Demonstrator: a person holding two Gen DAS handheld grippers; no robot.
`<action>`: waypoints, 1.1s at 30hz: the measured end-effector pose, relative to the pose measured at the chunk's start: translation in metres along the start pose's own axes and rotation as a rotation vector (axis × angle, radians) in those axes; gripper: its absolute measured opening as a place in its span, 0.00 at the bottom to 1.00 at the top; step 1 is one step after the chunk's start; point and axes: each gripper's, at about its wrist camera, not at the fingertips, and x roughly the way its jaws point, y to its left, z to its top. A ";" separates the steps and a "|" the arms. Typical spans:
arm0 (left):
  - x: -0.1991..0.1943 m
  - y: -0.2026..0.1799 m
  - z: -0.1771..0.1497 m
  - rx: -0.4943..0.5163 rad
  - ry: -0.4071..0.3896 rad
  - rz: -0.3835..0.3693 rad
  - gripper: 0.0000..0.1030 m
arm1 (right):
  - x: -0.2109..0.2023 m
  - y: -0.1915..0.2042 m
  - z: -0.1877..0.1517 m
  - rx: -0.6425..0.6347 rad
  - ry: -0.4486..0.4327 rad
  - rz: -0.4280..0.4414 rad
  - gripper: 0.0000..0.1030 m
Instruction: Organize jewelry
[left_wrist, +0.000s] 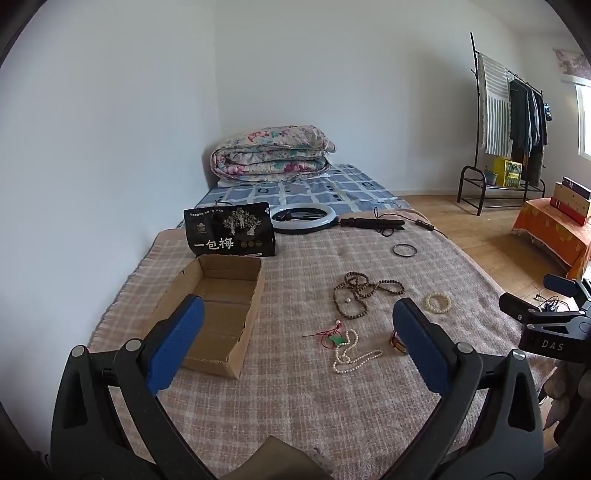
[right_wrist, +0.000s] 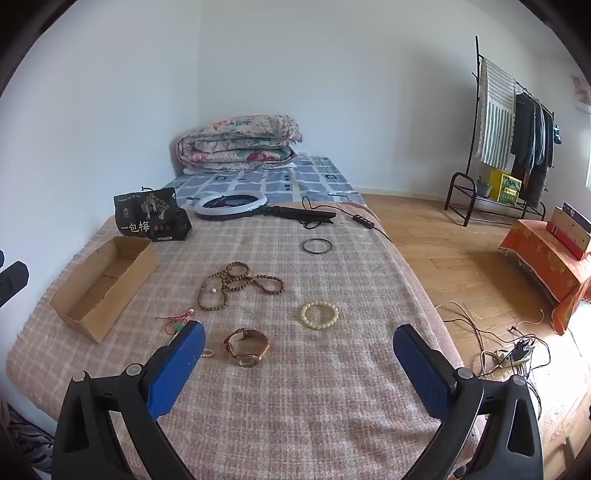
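Observation:
An open cardboard box (left_wrist: 218, 314) (right_wrist: 105, 284) lies on the plaid blanket at the left. To its right lie a brown bead necklace (left_wrist: 360, 293) (right_wrist: 236, 284), a pearl necklace (left_wrist: 351, 354), a green pendant on red cord (left_wrist: 334, 338) (right_wrist: 179, 321), a cream bead bracelet (left_wrist: 438, 302) (right_wrist: 319, 314), a black bangle (left_wrist: 404, 250) (right_wrist: 317, 245) and a brown watch (right_wrist: 247, 347). My left gripper (left_wrist: 299, 339) is open above the blanket between box and jewelry. My right gripper (right_wrist: 299, 362) is open, just short of the watch.
A black snack bag (left_wrist: 231, 230) (right_wrist: 151, 218), a ring light (left_wrist: 303, 218) (right_wrist: 231, 205) with its black handle and cable lie at the far end. A folded quilt (left_wrist: 271, 153) sits beyond. Cables (right_wrist: 509, 350) lie on the wood floor to the right.

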 end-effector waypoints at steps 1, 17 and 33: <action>0.001 0.000 0.000 0.000 0.001 -0.001 1.00 | 0.000 0.000 0.000 -0.001 0.000 0.001 1.00; -0.005 -0.004 0.002 0.001 -0.006 -0.001 1.00 | 0.002 0.001 -0.001 0.000 0.002 0.002 1.00; -0.004 -0.003 -0.001 -0.003 -0.005 0.000 1.00 | 0.002 0.002 -0.004 -0.001 0.007 0.003 1.00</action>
